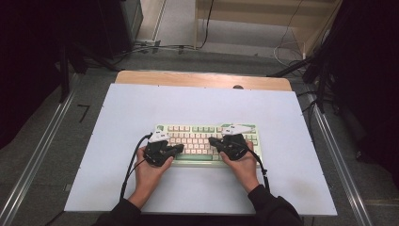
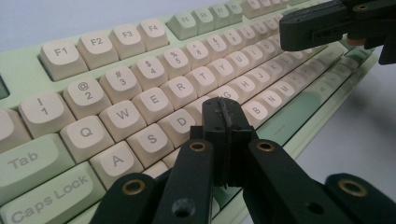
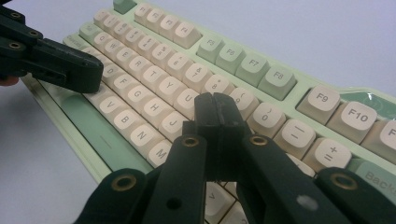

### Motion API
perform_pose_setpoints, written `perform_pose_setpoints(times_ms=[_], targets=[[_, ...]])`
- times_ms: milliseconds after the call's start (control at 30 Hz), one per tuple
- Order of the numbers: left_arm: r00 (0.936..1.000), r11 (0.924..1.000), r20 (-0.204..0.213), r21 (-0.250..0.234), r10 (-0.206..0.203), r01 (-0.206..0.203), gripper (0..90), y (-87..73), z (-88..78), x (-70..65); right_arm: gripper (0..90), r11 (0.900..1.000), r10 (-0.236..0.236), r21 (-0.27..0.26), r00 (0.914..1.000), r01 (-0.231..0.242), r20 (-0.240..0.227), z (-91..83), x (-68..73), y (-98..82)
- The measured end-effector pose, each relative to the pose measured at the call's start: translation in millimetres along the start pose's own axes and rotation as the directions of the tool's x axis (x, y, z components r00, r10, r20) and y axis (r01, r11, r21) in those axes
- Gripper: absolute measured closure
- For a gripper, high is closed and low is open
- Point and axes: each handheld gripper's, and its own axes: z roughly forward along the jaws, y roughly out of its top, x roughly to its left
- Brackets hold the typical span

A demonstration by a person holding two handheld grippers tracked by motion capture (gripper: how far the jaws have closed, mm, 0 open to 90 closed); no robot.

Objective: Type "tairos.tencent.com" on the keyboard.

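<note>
- High view: pale green keyboard [image 1: 209,141] with cream keys lies on the white table top [image 1: 141,108], a little toward the person's side of centre, long edge across.
- Left gripper [image 1: 179,149] comes in over the keyboard's left end, right gripper [image 1: 212,141] over its middle-right; the tips point toward each other, apart, with keys between them.
- Left gripper view: jaws pressed together, nothing between them. The closed tip [image 2: 223,112] sits over the home row about at F and G; the F cap is covered by it. Contact with the keys cannot be told.
- Right gripper view: jaws likewise closed flat on each other, empty. Tip [image 3: 215,112] stands over the keys just right of J and U, beside the 9 and 0 keys; the cap under it is hidden.
- Each gripper view shows the other gripper farther off above the letter rows.
- Hard to read: far key legends in both gripper views blur out; the Backspace key [image 3: 379,175] is cut by the frame edge; the person's hands [image 1: 149,174] cover the keyboard's near edge in the high view.
</note>
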Motion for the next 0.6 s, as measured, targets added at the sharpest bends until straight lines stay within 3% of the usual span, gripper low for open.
perform_pose_setpoints(times_ms=[367,500,600], targets=[[0.9996,0.9994,-0.011,0.023,0.024,-0.024,90.0,0.5,2.1,-2.6,88.2,1.000,-0.001,0.002,1.0000,0.001,0.000,0.8,0.0,0.0],[1.0000,0.9989,0.005,-0.046,-0.007,0.007,90.0,2.9,-5.8,0.5,88.2,1.000,0.000,-0.001,1.0000,0.000,0.002,0.6,-0.4,0.3],[0.9994,0.9939,-0.001,-0.105,-0.035,0.035,90.0,4.9,-14.3,6.1,88.2,1.000,0.001,0.000,1.0000,-0.001,0.006,1.0,-1.3,0.5]])
